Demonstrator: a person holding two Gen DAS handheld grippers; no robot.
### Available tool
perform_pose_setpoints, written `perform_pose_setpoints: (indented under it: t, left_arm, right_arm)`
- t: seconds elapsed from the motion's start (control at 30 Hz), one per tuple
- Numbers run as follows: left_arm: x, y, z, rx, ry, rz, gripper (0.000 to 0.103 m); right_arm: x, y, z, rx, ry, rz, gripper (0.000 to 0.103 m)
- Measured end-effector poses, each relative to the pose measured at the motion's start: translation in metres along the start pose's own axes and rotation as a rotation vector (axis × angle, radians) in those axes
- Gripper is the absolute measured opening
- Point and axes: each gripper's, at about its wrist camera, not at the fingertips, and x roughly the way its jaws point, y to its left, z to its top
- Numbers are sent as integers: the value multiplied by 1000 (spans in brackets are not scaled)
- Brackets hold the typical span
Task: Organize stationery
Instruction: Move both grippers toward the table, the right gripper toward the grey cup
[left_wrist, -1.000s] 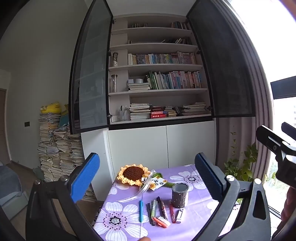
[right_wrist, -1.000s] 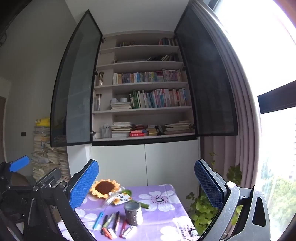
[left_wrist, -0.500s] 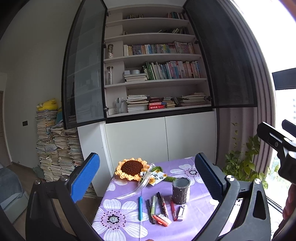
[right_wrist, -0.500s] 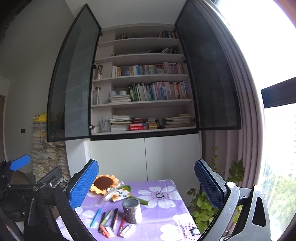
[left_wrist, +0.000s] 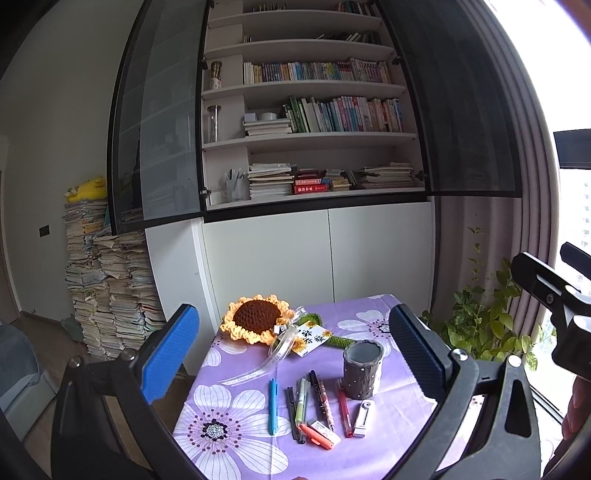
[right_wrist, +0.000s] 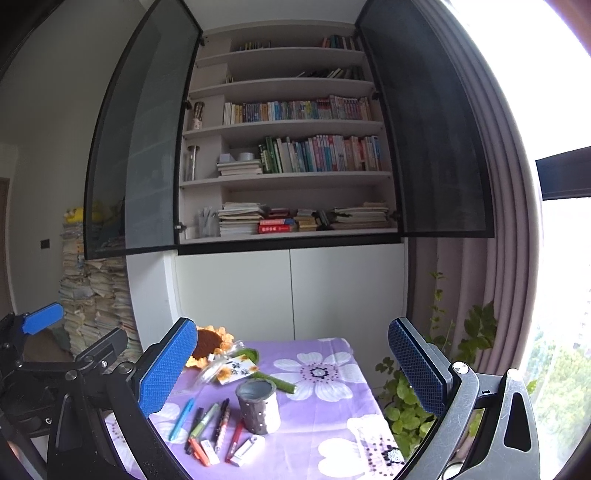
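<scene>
Both grippers hang above the near edge of the counter (left_wrist: 229, 373), jaws spread wide and holding nothing: the left gripper (left_wrist: 291, 354) frames the pens between its blue pads, and the right gripper (right_wrist: 291, 365) does the same from further right. Over the last second both views have tipped downward and drawn in, so the bookcase (left_wrist: 310, 110) has slid up the frame and the purple flowered cloth fills more of the bottom. That reads as an approach not yet committed to one item; nothing on the counter has been touched or shifted.

Largest on the cloth is the crochet sunflower (left_wrist: 258, 323) at the far left, with a ribbon and card beside it. Right of centre stands the grey cup (left_wrist: 362, 373), upright and apparently empty, the likely home for the pens. Just left of it, near side, lies the loose row: a blue pen (left_wrist: 272, 406) furthest left, then a black pen and a green pen (left_wrist: 301, 400), a patterned pen (left_wrist: 325, 402), and a red pen (left_wrist: 342, 411) close to the cup. At the near end sit an orange marker (left_wrist: 314, 435), an eraser (left_wrist: 324, 428) and a small white tool (left_wrist: 364, 413).

With everything still out of the cup, the task looks barely begun; the next move probably needs a further descent onto one pen.
</scene>
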Motion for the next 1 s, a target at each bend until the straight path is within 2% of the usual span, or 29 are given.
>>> perform_pose_setpoints:
  t: [0.27,0.4,0.77,1.0]
  left_arm:
    - [10,4,-1,-12,13,15,102]
    - [14,9,-3,-19,24,21,102]
    - [41,19,-11,-62,79,42,102]
    - [57,19,-23,-20,51,73,102]
  right_arm:
    - [16,1,-1,-2,9,23,103]
    - [19,7,-1,-26,11,8,103]
    - [44,13,-10,-37,73,32,103]
    - [73,18,-23,-47,116,16,103]
